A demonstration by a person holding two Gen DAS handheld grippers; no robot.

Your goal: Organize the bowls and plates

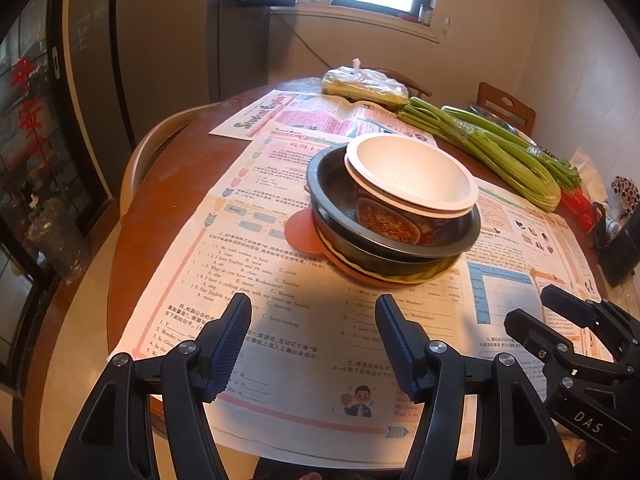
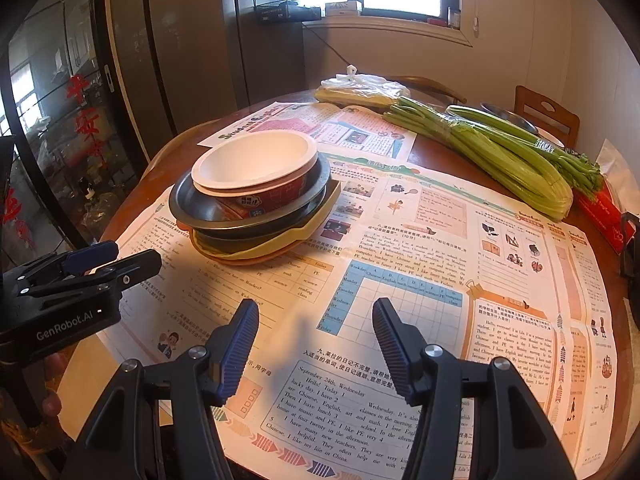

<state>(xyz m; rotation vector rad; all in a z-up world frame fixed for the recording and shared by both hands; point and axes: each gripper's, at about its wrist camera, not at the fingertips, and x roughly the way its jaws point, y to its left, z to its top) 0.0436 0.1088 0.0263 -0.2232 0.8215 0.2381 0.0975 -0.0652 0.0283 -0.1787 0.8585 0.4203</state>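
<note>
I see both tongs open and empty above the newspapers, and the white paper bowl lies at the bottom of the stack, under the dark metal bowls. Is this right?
Not quite. The white paper bowl sits on top of the stack, nested inside the dark metal bowls, as both wrist views show. The rest holds: left tongs and right tongs are open and empty above the newspapers.

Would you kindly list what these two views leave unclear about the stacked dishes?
- How many plates lie under the dark plates: both views show only overlapping rims.
- Orange plate at the bottom: mostly covered by the stack.
- Paper bowl base: hidden by the dark plate's rim.
</note>
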